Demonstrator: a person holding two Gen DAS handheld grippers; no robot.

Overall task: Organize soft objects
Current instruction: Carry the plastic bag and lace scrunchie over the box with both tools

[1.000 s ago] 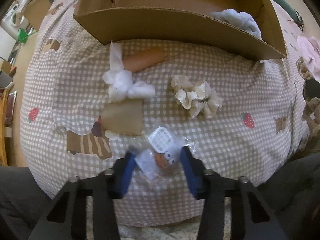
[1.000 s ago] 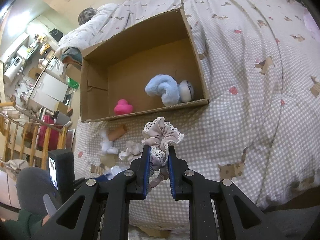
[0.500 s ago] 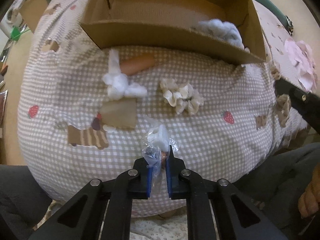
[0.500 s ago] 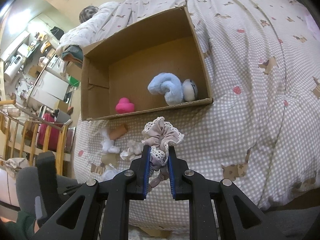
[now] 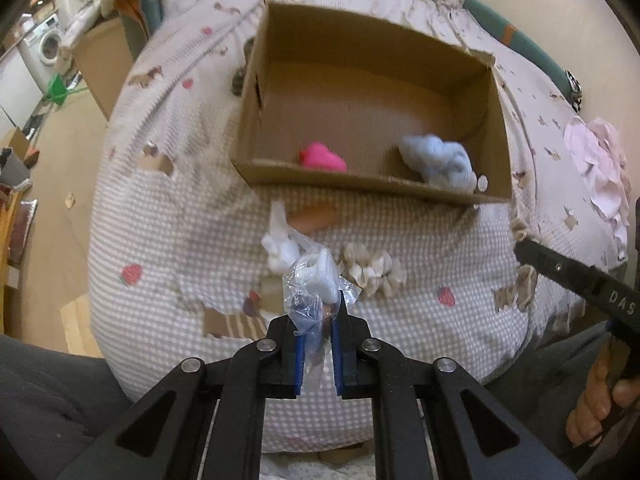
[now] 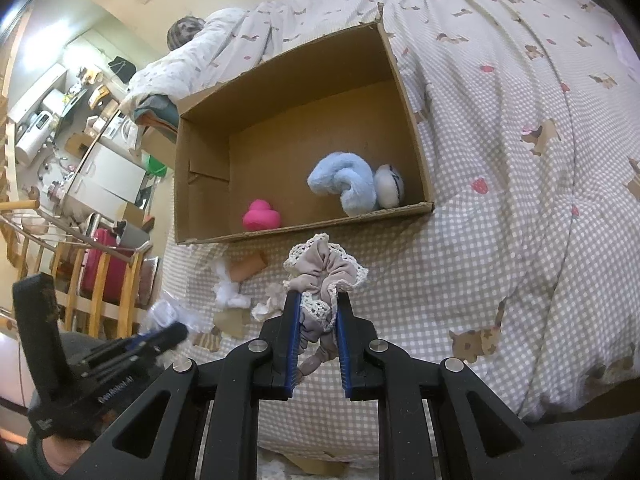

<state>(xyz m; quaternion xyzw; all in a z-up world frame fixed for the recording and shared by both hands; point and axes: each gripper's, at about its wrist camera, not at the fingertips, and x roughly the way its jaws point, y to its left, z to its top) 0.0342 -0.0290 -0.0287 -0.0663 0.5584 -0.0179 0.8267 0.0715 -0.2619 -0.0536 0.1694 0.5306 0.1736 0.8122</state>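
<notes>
Carrying both picks, we had the left gripper (image 5: 317, 334) jaws clamped on a plastic-wrapped packet (image 5: 314, 280) and the right gripper (image 6: 318, 322) jaws pinching a lace scrunchie (image 6: 326, 266). Next, we judged, each needed lifting over the cardboard box (image 6: 304, 224) wall before release.

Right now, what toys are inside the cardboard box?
Inside the cardboard box: a pink toy, a fluffy blue toy and a small white thing. Its front wall hides their bottoms.

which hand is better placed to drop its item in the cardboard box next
Probably the right. The right gripper is shut on the lace scrunchie, just short of the cardboard box. The left gripper, shut on the plastic bag, has loose items lying between it and the box.
</notes>
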